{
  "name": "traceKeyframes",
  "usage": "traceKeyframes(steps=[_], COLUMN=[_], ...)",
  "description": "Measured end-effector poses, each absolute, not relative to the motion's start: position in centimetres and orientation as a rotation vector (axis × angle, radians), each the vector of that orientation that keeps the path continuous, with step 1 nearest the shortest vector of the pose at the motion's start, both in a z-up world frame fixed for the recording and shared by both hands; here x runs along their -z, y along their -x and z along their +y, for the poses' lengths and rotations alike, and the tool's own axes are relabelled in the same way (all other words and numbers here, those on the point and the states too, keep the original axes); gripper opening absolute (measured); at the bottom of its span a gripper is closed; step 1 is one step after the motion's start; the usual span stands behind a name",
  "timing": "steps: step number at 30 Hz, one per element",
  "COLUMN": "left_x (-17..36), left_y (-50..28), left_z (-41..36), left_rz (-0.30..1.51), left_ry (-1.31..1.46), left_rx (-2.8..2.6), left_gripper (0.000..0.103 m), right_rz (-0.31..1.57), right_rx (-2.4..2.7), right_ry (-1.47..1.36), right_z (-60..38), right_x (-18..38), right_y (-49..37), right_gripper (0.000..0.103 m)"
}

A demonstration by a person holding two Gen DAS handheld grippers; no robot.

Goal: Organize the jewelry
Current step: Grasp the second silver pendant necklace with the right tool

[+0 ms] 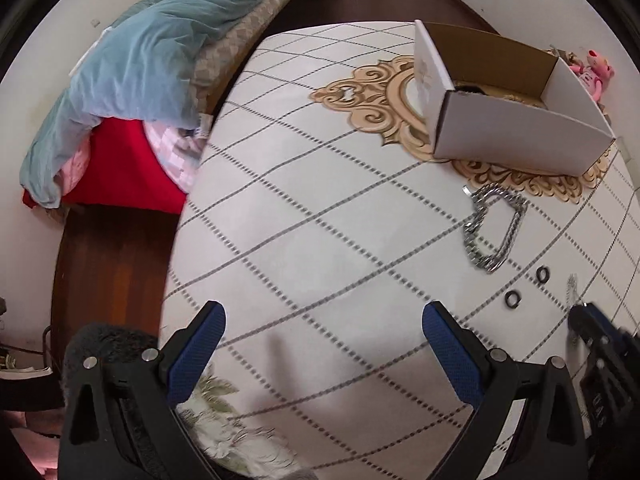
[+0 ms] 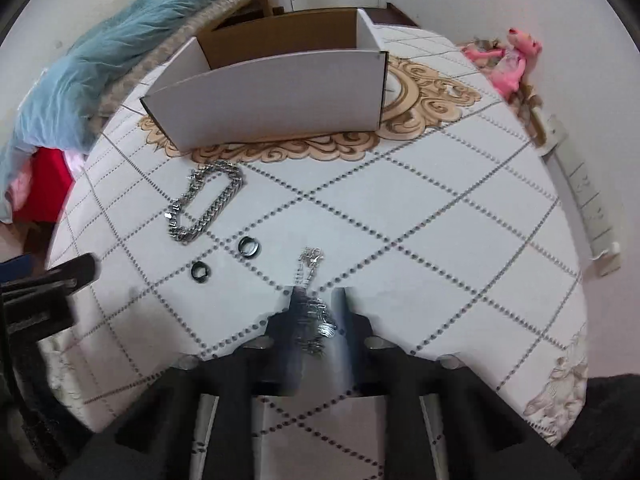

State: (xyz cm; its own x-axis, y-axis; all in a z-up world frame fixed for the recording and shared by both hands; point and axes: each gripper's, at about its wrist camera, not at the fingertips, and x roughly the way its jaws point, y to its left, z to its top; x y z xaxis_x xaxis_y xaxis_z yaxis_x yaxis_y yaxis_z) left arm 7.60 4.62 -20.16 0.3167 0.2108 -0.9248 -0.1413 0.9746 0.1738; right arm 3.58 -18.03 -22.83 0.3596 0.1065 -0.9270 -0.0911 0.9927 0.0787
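A thick silver chain (image 2: pixel 208 204) lies on the white quilted table (image 2: pixel 420 220) in front of an open white cardboard box (image 2: pixel 272 100). Two dark rings (image 2: pixel 249 245) (image 2: pixel 199 270) lie near it. My right gripper (image 2: pixel 316 300) is closing on a thin silver chain (image 2: pixel 310 264) that trails forward on the table; the fingers are blurred. My left gripper (image 1: pixel 324 320) is open and empty above the bare table. In the left wrist view the thick chain (image 1: pixel 494 232), the rings (image 1: pixel 542 274) (image 1: pixel 511 299) and the box (image 1: pixel 512 120) lie to the right.
A blue duvet (image 1: pixel 140 60) and red cloth (image 1: pixel 120 168) lie on furniture left of the table. A pink plush toy (image 2: pixel 512 64) sits at the far right table edge. A white power strip (image 2: pixel 584 196) lies along the right edge.
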Motion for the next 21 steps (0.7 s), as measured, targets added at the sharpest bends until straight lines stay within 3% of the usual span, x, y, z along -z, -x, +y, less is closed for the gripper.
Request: traceKeyframes(steps=[13,15,19,21], left_x=[22.1,22.6,22.8,22.6], left_y=[-14.4,-15.1,-15.6,-15.3], left_z=[0.4,0.0,-1.3,-2.1], left_rz=[1.264,1.273,1.236,1.219], left_ry=[-0.002,-0.009,-0.076,-0.097], left_rx=[0.026,0.042,0.094,0.126], left_gripper=[0.098,0.080,0.062,0.044], right_rz=[1.164,1.161,1.160,1.167], right_rx=[-0.015,-0.012,-0.016,-0.012], right_ry=[-0.169,-0.176,-0.176,-0.174], right_z=[-23.6,-23.8,-23.6,-23.6], right_x=[20.6,20.4,20.2,20.4], right_y=[-5.9,-6.1,-6.3,-6.4], right_gripper=[0.010,0.010,0.010,0.010])
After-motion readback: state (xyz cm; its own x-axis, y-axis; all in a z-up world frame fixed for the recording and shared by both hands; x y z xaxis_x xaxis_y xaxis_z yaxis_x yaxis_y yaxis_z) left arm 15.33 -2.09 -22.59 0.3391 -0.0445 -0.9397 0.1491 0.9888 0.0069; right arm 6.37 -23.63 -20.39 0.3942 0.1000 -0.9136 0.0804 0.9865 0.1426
